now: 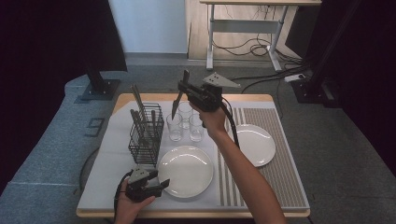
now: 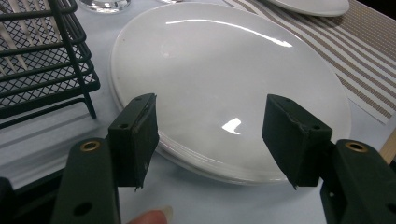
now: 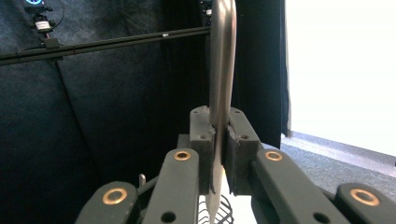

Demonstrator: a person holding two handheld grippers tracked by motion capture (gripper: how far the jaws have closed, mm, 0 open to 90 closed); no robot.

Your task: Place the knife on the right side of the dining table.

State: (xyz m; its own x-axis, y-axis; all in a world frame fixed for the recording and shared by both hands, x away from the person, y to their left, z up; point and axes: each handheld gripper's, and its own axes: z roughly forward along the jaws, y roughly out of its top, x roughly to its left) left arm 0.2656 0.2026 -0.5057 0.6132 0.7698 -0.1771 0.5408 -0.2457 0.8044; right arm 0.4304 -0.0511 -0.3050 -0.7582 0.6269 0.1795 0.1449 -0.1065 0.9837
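1. On the table (image 1: pixel 280 196) before you lies a pale cloth with a striped mat on its right half; everything else stands on these.
2. Your right forearm reaches up the middle, and your right gripper (image 1: pixel 183 91) hangs in the air above the glasses (image 1: pixel 186 122), level with the top of the black wire cutlery basket (image 1: pixel 145 135) to its left.
3. That gripper is clamped on a knife (image 1: pixel 177 103): the right gripper view shows the jaws pressed tight against the metal (image 3: pixel 222 60), one end rising above them and the other running down below. From the high view the blade points down toward the glasses, clear of the basket.
4. Two white plates sit nearer you, one (image 1: pixel 186 170) just right of the basket, the other (image 1: pixel 254 143) on the mat.
5. Your left gripper (image 1: pixel 161 185) rests low at the near-left corner, its jaws spread wide and holding nothing, their tips at the edge of the nearer plate (image 2: pixel 224 74).
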